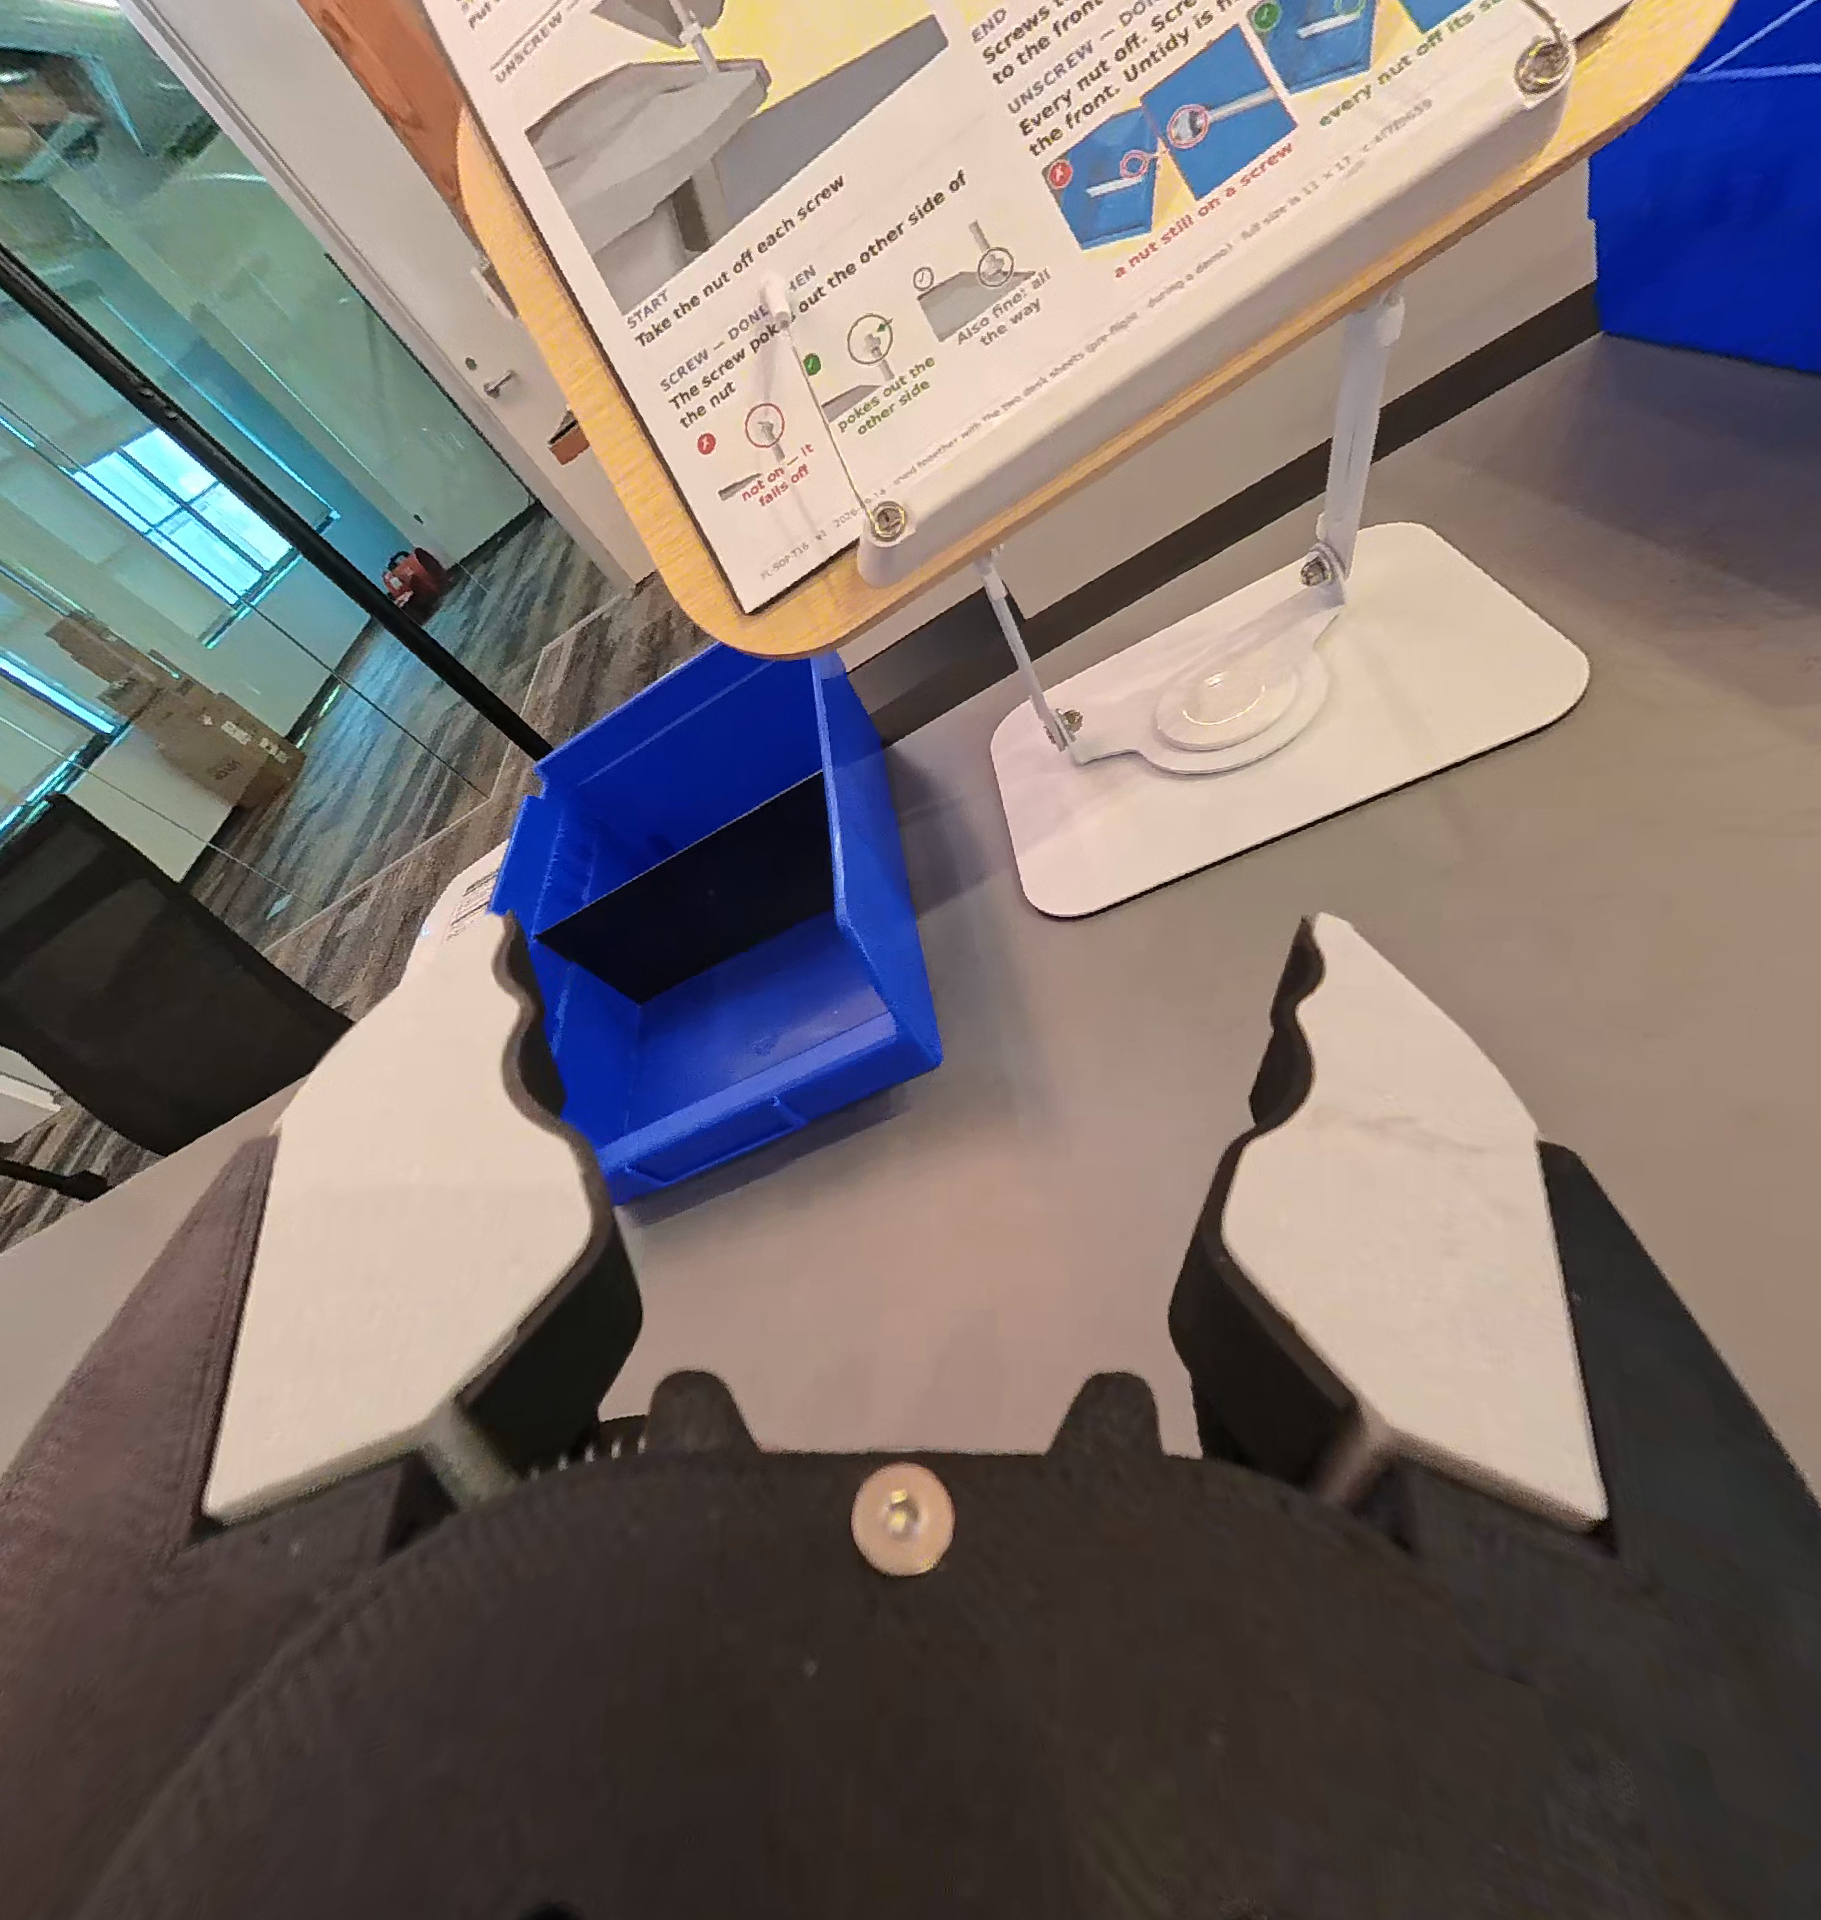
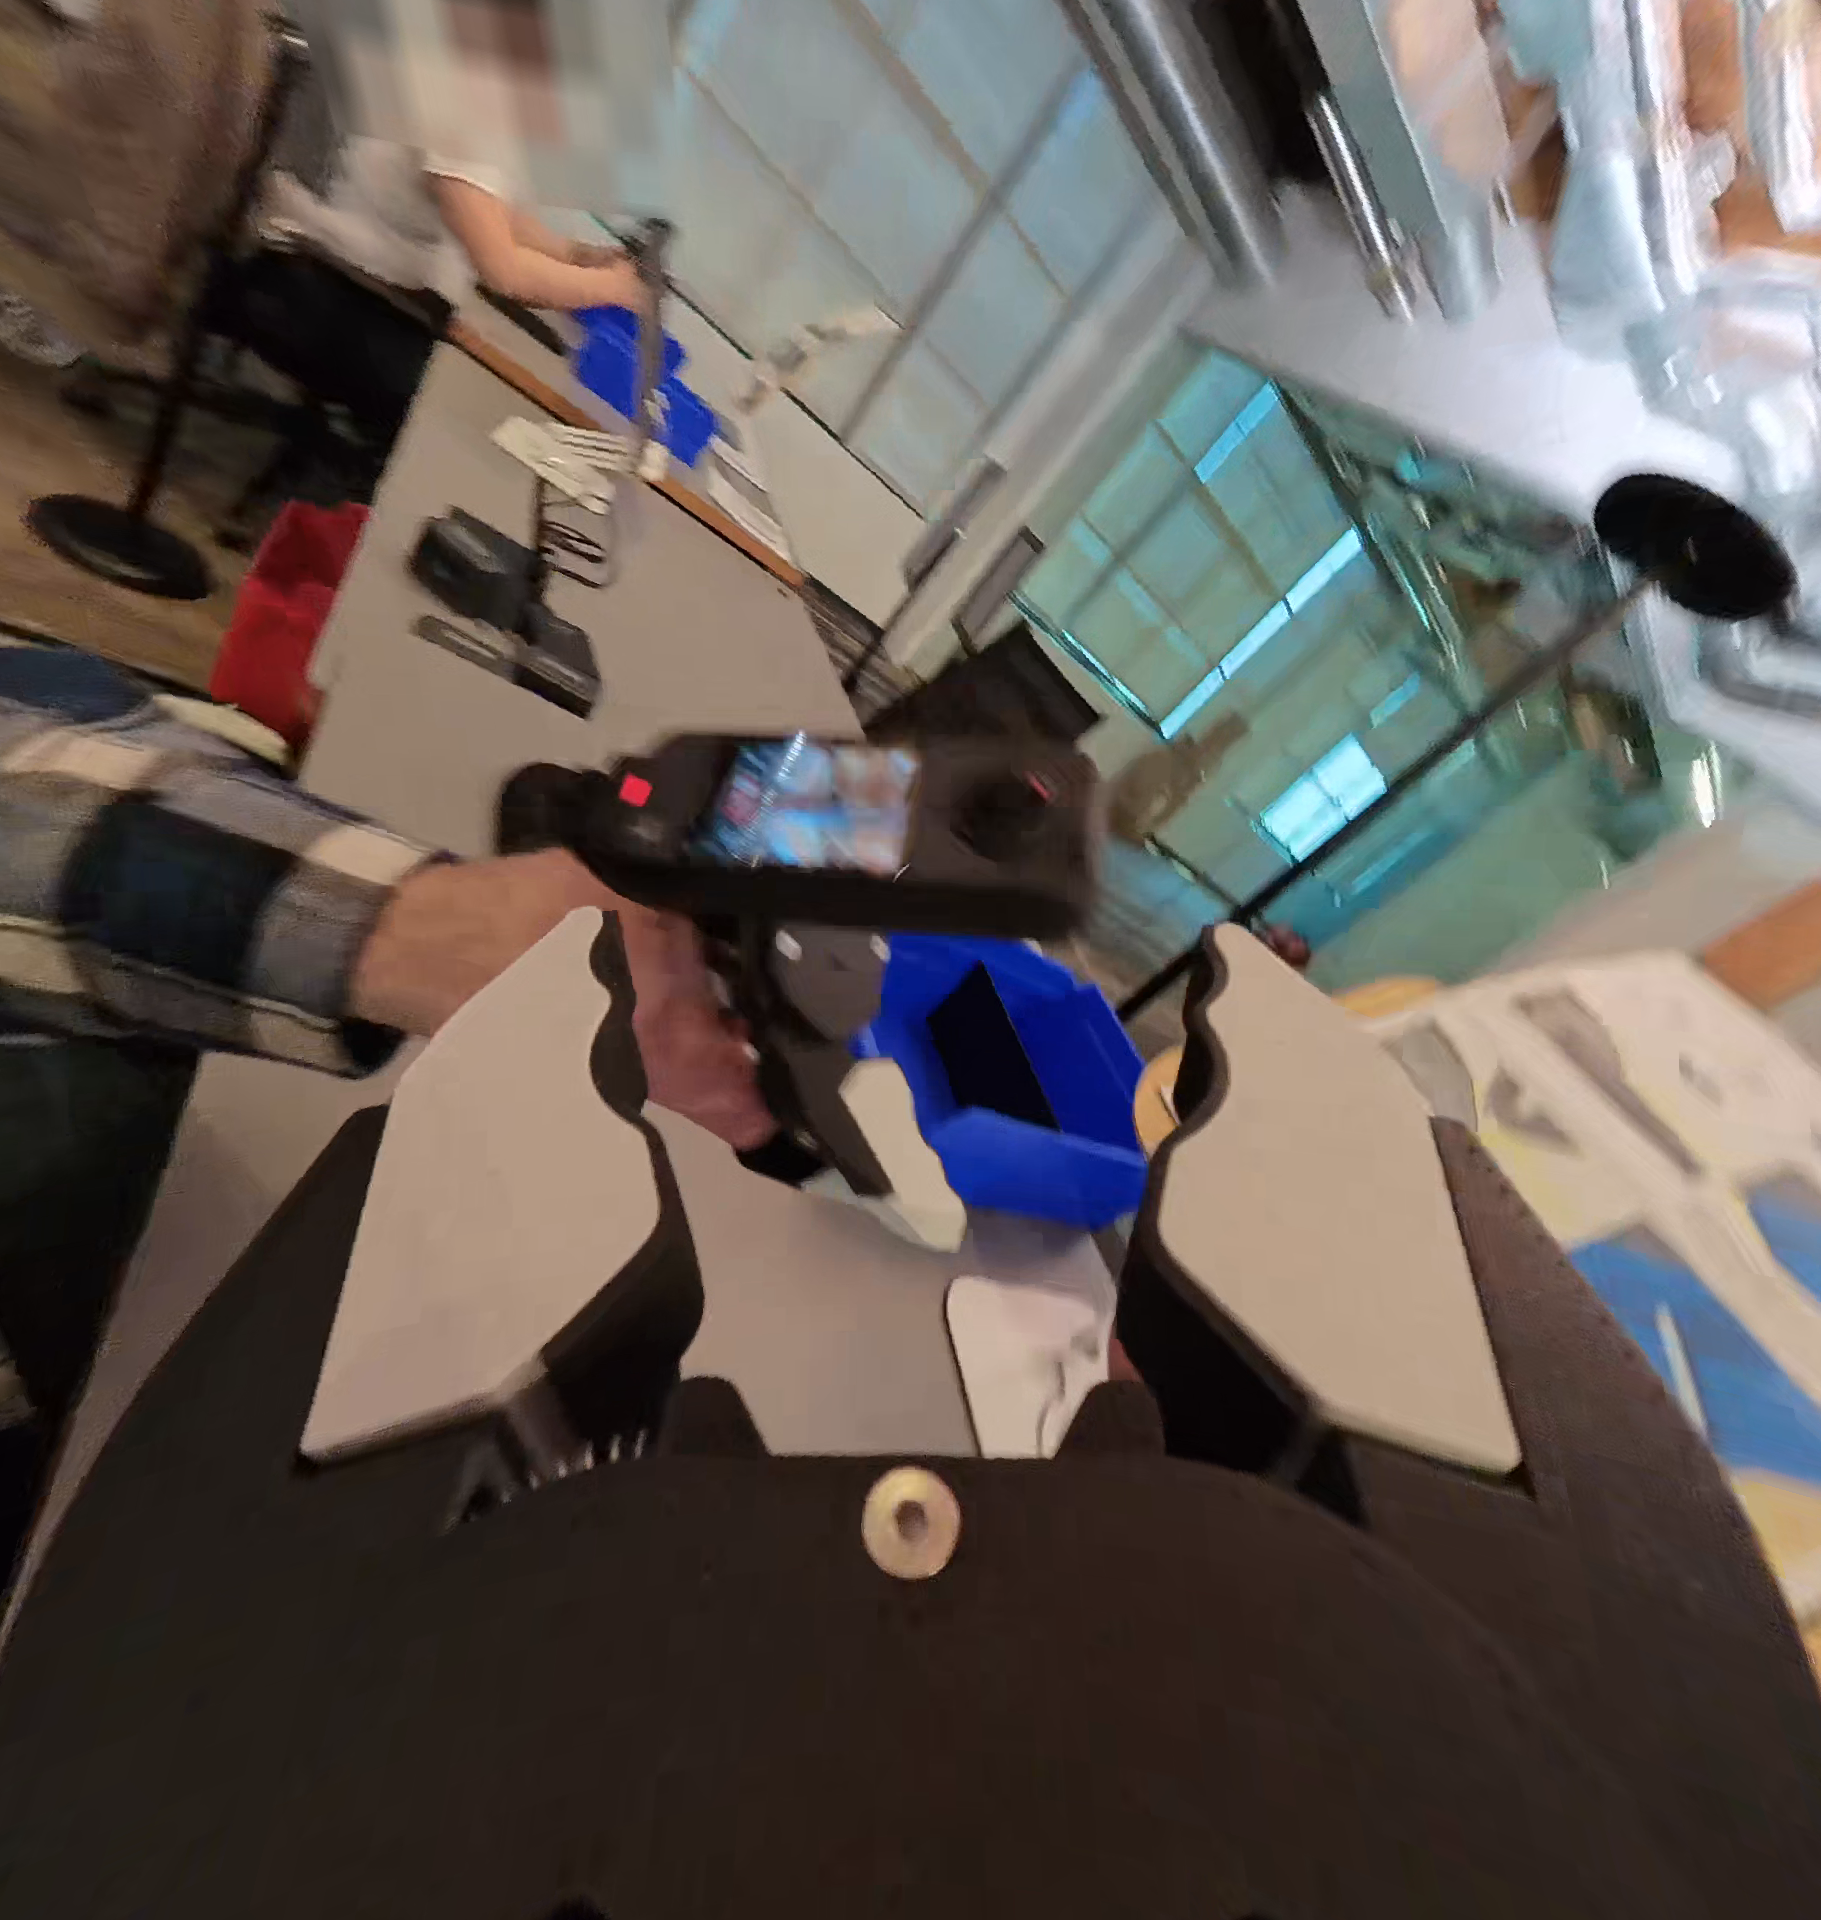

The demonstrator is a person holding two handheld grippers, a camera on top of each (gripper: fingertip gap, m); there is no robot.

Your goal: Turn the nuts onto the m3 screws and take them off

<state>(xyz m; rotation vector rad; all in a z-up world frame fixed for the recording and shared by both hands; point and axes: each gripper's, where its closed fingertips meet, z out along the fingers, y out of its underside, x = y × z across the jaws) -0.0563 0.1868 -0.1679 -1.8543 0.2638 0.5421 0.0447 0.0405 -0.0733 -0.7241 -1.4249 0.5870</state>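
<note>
The blue bin (image 1: 740, 966) stands on the grey worktop (image 1: 1301, 1091), ahead and left of the left gripper (image 1: 916, 997), its long axis running away from it. Those jaws are wide open and empty; the left finger (image 1: 438, 1143) overlaps the bin's near corner. The white stand base (image 1: 1301, 727) lies ahead to the right, well apart. The right gripper (image 2: 906, 1029) is also open, empty, raised farther back.

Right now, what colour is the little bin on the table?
Bright blue bin, with a dark divider inside. The left wrist view shows it best.
</note>
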